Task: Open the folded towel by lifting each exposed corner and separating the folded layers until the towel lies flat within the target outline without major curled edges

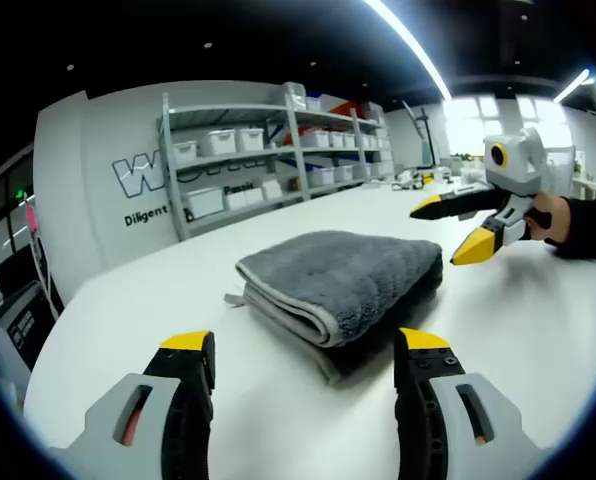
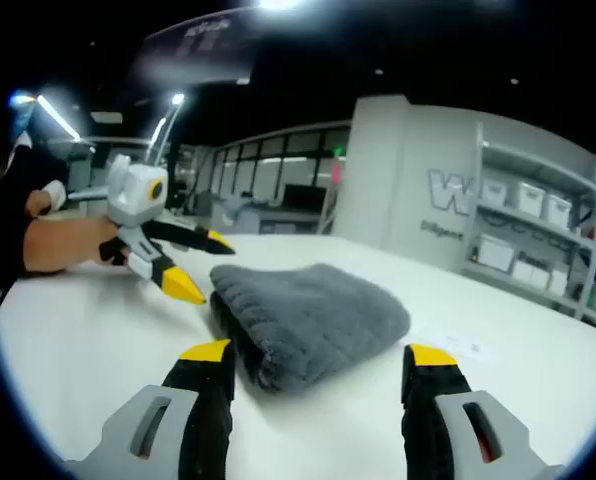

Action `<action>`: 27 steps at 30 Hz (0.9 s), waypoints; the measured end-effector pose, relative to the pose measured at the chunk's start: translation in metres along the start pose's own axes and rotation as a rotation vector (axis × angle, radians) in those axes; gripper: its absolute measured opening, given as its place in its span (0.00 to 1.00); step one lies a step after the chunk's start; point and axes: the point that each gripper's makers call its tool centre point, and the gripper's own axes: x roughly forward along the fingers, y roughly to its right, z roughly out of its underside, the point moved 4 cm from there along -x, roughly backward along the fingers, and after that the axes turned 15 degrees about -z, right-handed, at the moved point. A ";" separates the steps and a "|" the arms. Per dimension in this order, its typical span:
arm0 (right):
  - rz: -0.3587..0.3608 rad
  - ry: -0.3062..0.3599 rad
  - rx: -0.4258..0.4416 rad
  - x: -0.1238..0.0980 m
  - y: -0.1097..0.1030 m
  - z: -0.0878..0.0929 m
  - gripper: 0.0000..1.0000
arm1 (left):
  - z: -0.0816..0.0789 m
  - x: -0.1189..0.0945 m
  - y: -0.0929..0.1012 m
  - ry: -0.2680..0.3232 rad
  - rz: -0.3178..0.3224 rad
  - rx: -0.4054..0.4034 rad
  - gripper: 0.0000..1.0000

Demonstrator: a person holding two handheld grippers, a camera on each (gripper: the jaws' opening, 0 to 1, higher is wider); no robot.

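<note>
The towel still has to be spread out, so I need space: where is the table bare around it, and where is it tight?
The white table is bare between the grey folded towel and the shelving-side edge, and between the towel and the open left gripper. In the right gripper view, bare table also lies beyond the towel toward the shelves. It is tight on the side where the open right gripper hovers close by the towel.

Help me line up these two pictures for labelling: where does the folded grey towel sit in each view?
Left gripper view: the folded grey towel lies centre, just above the left gripper, with the right gripper to its upper right.
Right gripper view: the towel lies centre, above the right gripper, with the left gripper to its upper left.
Shared landmark: the shelving with white bins.
</note>
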 end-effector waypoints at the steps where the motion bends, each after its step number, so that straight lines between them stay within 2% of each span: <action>1: 0.001 -0.003 0.001 0.000 0.000 0.001 0.64 | 0.000 0.001 0.000 -0.001 0.003 -0.004 0.70; 7: 0.001 -0.001 0.029 0.002 0.003 0.002 0.59 | 0.003 0.008 0.000 -0.021 0.013 -0.018 0.66; 10: -0.020 0.011 0.081 0.002 0.004 0.003 0.54 | 0.003 0.010 -0.001 -0.043 0.038 -0.086 0.65; 18: -0.053 -0.013 0.102 0.013 -0.003 0.008 0.54 | 0.005 0.014 0.000 -0.071 0.062 -0.182 0.56; 20: -0.049 -0.022 0.101 0.015 -0.003 0.009 0.51 | 0.005 0.015 0.002 -0.074 0.067 -0.187 0.52; 23: -0.032 -0.017 0.124 0.013 0.001 0.009 0.40 | 0.006 0.017 0.006 -0.078 0.070 -0.168 0.46; 27: -0.036 -0.017 0.154 0.012 0.001 0.010 0.37 | 0.009 0.015 0.011 -0.090 0.085 -0.163 0.41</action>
